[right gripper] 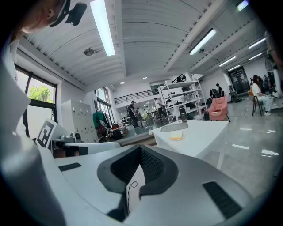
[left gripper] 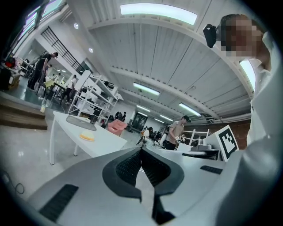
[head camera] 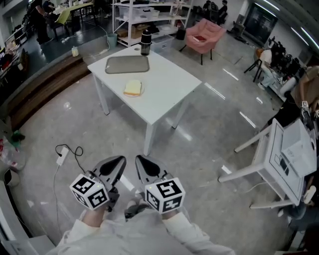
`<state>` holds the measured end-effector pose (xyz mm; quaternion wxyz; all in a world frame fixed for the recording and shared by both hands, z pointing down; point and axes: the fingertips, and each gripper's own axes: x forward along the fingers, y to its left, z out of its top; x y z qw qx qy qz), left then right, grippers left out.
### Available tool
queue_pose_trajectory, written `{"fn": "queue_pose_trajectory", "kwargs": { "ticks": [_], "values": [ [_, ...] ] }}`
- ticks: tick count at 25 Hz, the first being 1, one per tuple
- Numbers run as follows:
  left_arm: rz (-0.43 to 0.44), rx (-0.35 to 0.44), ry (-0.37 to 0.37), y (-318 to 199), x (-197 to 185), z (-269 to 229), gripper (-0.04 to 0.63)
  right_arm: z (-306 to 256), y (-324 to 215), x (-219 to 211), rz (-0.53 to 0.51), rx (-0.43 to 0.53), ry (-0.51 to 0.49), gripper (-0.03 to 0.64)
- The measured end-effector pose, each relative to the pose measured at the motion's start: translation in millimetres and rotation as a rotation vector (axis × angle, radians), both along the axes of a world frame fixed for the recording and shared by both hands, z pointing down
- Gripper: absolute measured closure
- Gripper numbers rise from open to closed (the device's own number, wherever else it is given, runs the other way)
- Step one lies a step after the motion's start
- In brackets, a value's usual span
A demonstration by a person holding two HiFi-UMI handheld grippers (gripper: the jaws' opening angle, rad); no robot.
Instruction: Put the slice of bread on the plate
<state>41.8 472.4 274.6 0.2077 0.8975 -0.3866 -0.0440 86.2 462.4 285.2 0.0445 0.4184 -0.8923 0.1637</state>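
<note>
A slice of bread (head camera: pixel 133 88) lies near the middle of the white table (head camera: pixel 164 94), a few steps ahead of me. Behind it on the same table rests a flat grey rectangular plate (head camera: pixel 127 64), bare. Both grippers hang low near my body, over the floor and well short of the table. My left gripper (head camera: pixel 118 162) is shut, tips together, holding nothing. My right gripper (head camera: pixel 141 162) is shut and empty beside it. The left gripper view shows the bread (left gripper: pixel 87 137) and plate (left gripper: pixel 81 122) far off; the right gripper view also shows the bread (right gripper: pixel 176 136) and plate (right gripper: pixel 174 127).
A black bottle (head camera: pixel 145 42) stands at the table's far corner. A power strip with its cable (head camera: pixel 62 156) lies on the floor at left. White furniture (head camera: pixel 279 159) stands at right, a pink armchair (head camera: pixel 205 34) and shelving (head camera: pixel 149 15) behind. People stand in the background.
</note>
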Motion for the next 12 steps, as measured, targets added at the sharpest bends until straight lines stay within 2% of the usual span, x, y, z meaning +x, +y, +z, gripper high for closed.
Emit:
{"fn": "queue_pose_trajectory", "kwargs": {
  "ticks": [3,7,12],
  "values": [
    [-0.015,0.000,0.004,-1,0,1,0.586,-3,1,3,0.005,0.010,-0.019,0.603],
    [-0.037,-0.001,0.026,-2,5,1,0.586,-10,1,14,0.007,0.004,-0.097,0.601],
    [-0.060,-0.008,0.021,-2,10,7,0.586,2,2,19,-0.019,-0.017,-0.072,0.601]
  ]
}}
